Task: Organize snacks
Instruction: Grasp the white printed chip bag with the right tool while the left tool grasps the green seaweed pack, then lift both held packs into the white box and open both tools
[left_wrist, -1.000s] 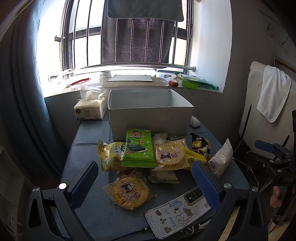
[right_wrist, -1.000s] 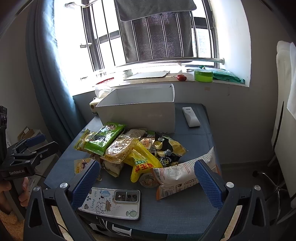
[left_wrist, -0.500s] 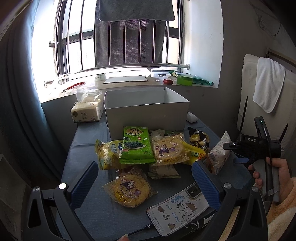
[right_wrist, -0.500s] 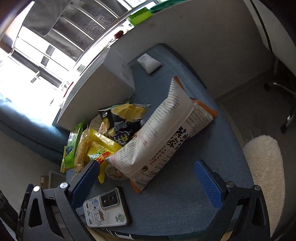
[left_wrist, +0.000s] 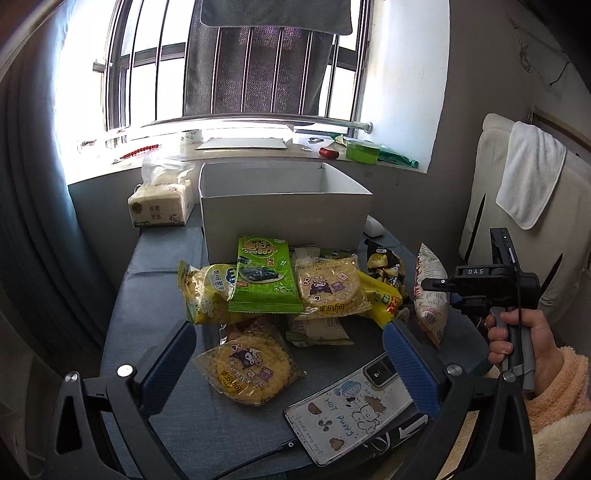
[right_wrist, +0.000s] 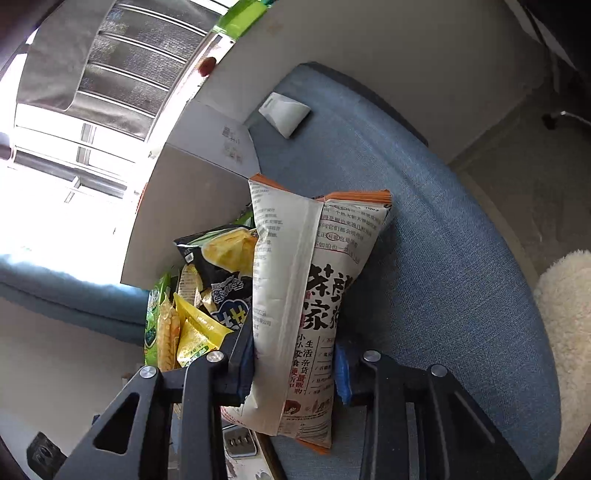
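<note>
My right gripper (right_wrist: 295, 373) is shut on a white snack bag with orange ends (right_wrist: 306, 295), squeezing its lower half; the bag also shows in the left wrist view (left_wrist: 430, 291) at the pile's right edge. An open white box (left_wrist: 284, 206) stands at the back of the blue table (left_wrist: 155, 295). In front of it lies a pile of snacks: a green seaweed pack (left_wrist: 264, 275), a yellow round-cracker pack (left_wrist: 327, 286), another cracker pack (left_wrist: 249, 365), a yellow bag (left_wrist: 207, 291), a black and yellow bag (right_wrist: 221, 266). My left gripper (left_wrist: 288, 365) is open over the near cracker pack.
A phone in a white cartoon case (left_wrist: 354, 406) lies at the table's front edge, a cable plugged in. A tissue pack (left_wrist: 160, 206) sits left of the box and a white remote (right_wrist: 284, 112) right of it. A chair with a towel (left_wrist: 532, 177) stands on the right.
My right gripper has moved down onto the white snack bag and closed on it. The left gripper has drifted slightly with little change of view.
</note>
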